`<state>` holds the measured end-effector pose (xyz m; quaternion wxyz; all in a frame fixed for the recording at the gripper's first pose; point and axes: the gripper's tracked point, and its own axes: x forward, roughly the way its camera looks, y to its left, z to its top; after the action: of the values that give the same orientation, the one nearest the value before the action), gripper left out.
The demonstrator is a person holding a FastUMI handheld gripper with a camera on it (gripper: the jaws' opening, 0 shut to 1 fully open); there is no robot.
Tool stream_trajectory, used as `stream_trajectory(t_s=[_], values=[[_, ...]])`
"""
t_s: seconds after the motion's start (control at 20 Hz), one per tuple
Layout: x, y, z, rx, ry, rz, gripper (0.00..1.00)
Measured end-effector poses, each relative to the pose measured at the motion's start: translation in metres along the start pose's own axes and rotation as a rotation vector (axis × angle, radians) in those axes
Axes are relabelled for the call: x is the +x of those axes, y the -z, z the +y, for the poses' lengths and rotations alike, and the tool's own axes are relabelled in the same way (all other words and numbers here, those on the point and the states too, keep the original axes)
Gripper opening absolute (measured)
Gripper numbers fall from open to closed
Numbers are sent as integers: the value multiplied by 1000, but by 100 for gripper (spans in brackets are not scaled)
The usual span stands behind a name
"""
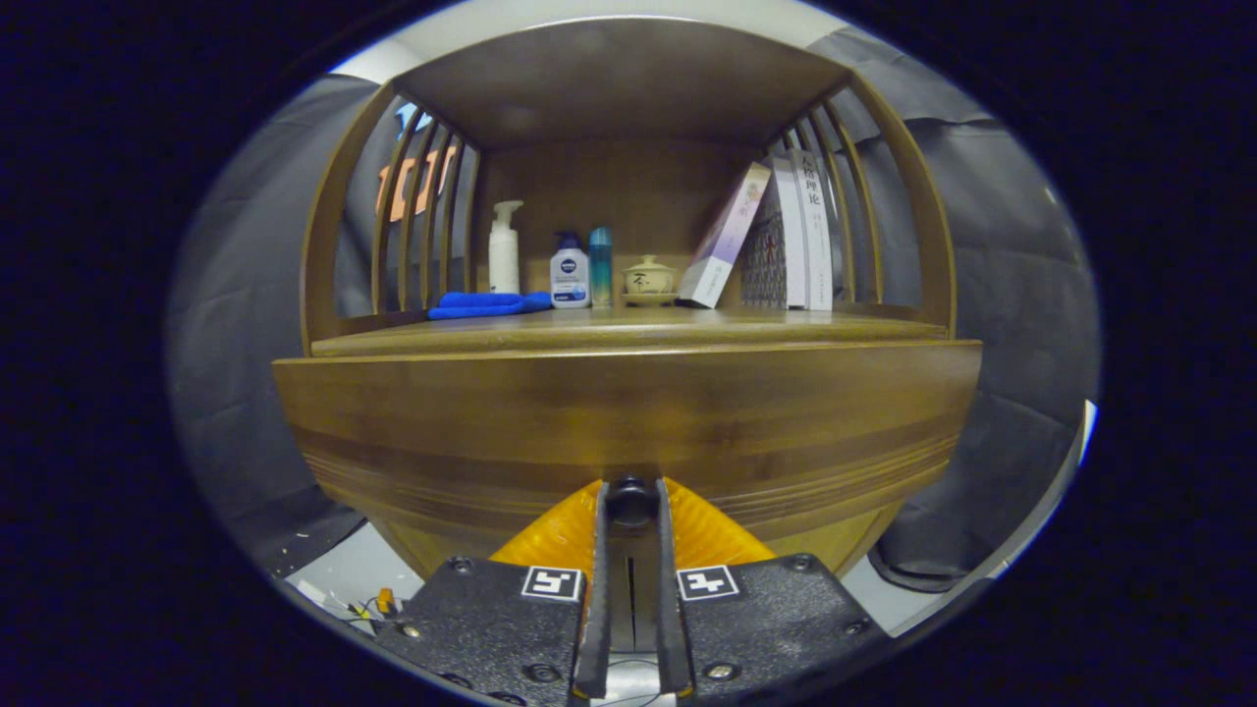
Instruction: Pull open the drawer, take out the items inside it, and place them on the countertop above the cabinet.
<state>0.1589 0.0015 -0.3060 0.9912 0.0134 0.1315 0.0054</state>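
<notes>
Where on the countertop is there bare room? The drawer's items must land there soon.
The front strip of the countertop is bare, ahead of the blue cloth, bottles and books. The back row is crowded: pump bottle, teacup, leaning book. The gripper is shut on the drawer knob.

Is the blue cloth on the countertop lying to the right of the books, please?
No, the blue cloth lies at the opposite end from the books, beside the white pump bottle.
</notes>
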Motion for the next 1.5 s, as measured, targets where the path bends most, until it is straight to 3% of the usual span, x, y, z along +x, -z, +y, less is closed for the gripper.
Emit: stream_trajectory(t_s=[1.5], values=[[-122,37,-1,2,-56,41,22]])
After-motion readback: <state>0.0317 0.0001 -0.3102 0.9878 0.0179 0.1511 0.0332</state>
